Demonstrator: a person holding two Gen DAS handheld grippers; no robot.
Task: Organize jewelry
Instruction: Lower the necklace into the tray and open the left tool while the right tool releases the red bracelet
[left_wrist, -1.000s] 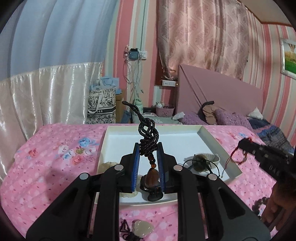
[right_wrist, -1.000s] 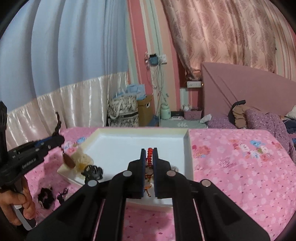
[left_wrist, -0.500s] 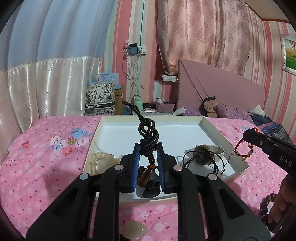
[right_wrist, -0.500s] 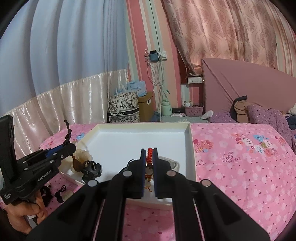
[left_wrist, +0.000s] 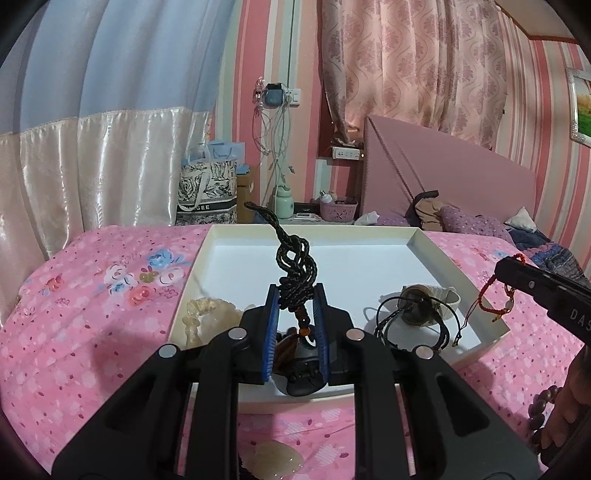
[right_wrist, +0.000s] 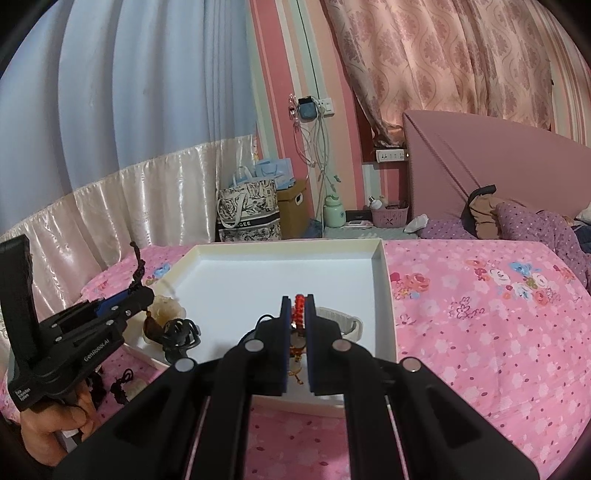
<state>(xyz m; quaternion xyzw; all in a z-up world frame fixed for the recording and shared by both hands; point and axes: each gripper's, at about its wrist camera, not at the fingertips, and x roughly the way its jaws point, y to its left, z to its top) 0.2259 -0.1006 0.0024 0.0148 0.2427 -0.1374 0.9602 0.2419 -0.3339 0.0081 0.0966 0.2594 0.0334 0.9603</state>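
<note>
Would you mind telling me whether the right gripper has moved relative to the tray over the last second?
Yes. In the left wrist view the right gripper, shut on the red bracelet, came in leftward to the white tray's right rim.

The left gripper (left_wrist: 295, 295) is matt black plastic with ribbed blue pads (left_wrist: 272, 325) and shiny metal screw heads. It clamps a black cord (left_wrist: 295, 266) of rough twisted braid, strung with glossy orange-brown beads. The right gripper (right_wrist: 296, 310) has the same matt plastic and holds a red string bracelet (right_wrist: 298, 306) of knotted thread. The tray (left_wrist: 436, 254) looks like smooth matt white card. In its near left part lies a pale carving (left_wrist: 203, 314), waxy and translucent; to the right a watch (left_wrist: 421, 306) has a woven cream cloth strap. The bedspread (right_wrist: 480, 332) is soft printed pink cloth. The far left curtain (left_wrist: 92, 166) is glossy satin.
</note>
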